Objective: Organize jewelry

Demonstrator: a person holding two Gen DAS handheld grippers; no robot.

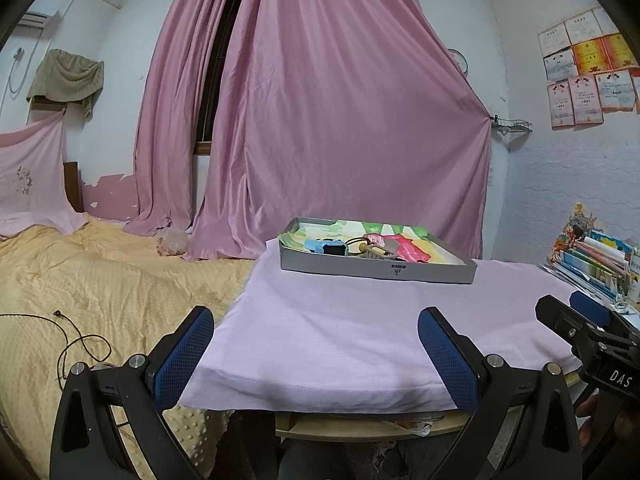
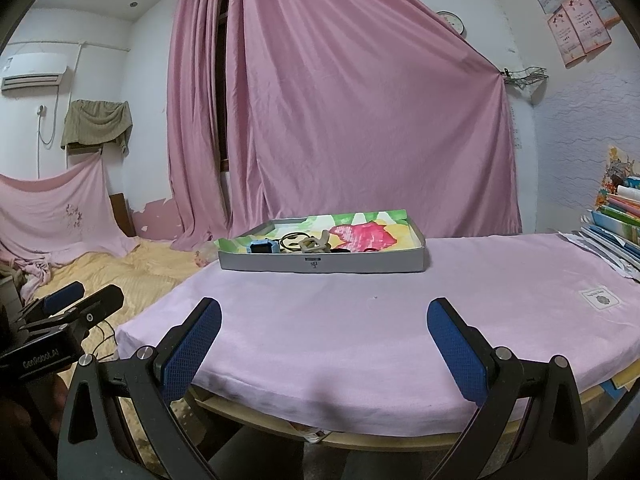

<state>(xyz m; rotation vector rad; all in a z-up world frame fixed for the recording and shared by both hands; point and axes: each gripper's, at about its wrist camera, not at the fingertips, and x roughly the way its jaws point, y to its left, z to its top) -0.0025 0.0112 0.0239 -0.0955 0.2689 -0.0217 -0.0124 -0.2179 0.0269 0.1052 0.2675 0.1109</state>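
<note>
A shallow grey box with a colourful painted lining stands at the far side of a table under a pink cloth. Inside lie a blue watch, a black cord loop and a beige clip. My left gripper hovers open at the table's near edge, with nothing between its blue pads. My right gripper is open too, empty, at the near edge. Each gripper shows at the edge of the other's view.
A bed with a yellow blanket lies to the left, with a black cable on it. Stacked books sit at the table's right end. Pink curtains hang behind. A small white tag lies on the cloth.
</note>
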